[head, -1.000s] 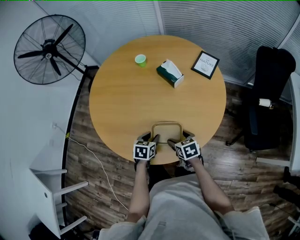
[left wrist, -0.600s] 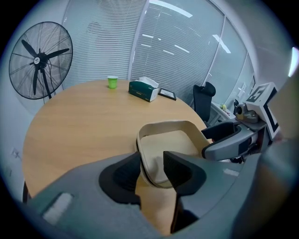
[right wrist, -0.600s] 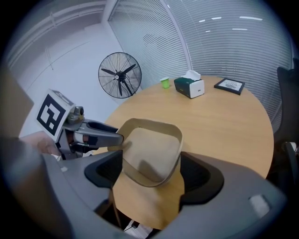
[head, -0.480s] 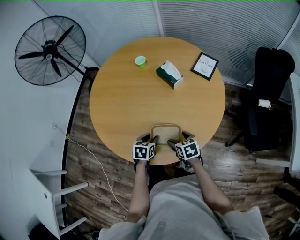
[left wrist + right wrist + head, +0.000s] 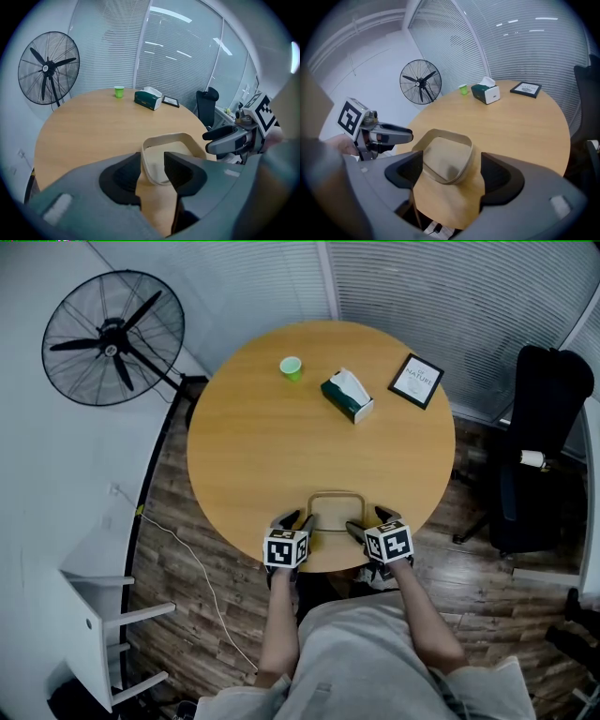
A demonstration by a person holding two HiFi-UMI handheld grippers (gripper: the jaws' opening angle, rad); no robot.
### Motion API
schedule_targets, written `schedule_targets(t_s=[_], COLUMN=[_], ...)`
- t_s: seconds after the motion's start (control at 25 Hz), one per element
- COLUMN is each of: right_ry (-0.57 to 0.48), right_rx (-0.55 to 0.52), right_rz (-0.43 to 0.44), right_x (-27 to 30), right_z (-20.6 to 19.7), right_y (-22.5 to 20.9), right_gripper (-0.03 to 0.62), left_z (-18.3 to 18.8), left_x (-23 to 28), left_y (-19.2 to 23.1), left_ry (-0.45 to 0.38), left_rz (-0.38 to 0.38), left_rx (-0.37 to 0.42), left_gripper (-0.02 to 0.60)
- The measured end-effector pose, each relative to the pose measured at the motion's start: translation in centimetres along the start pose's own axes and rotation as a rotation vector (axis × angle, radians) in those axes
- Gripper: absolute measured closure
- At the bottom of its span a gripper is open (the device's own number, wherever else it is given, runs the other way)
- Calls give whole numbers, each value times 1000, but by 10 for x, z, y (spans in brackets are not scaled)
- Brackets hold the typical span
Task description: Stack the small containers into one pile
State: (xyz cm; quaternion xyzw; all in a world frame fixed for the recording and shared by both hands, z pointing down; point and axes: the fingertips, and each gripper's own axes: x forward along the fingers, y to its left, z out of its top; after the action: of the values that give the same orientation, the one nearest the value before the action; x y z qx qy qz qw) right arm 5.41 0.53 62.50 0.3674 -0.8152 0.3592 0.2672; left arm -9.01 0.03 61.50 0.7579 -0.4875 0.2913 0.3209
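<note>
Nearest, both grippers meet one container at the table's near edge.
The left gripper (image 5: 152,161) has its jaws narrowly apart astride the left wall of the beige rounded-square plastic container (image 5: 335,493). The right gripper (image 5: 450,164) has its jaws wide apart around the container's right side, clamping nothing. Farther across the round wooden table (image 5: 272,437) are a green tissue box (image 5: 348,396) and a small green cup (image 5: 292,367).

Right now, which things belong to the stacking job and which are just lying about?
Job: beige container; left hand-held gripper; right hand-held gripper.
Lying about: green cup; tissue box; framed picture; fan; office chair.
</note>
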Motion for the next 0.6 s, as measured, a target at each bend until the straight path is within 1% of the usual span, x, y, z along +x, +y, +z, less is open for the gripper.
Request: schedule_targets(t_s=[0.16,0.36,0.44,0.52,0.6], right_ry=[-37,-74,-78,-75,-81], right_rx=[-5,-41,-63,-88,-102], right_rz=[-4,2,17,34,40], right_x=[-10,-17,-17,-16,-14], right_z=[5,9,5,2,1], right_y=[-6,3,11,18,22], right_gripper=[217,220,237,238,249], left_z=[1,-4,-8,-9,-7], left_x=[-10,-20,-25,-31,-35], left_y=[-7,-13,-16,-20,-23], left_ry=[-43,-72,-93,-120,-138], left_rz=[13,37,38,22,7], left_rx=[-7,-20,-40,-81,-94], left_gripper=[420,420,420,420,420])
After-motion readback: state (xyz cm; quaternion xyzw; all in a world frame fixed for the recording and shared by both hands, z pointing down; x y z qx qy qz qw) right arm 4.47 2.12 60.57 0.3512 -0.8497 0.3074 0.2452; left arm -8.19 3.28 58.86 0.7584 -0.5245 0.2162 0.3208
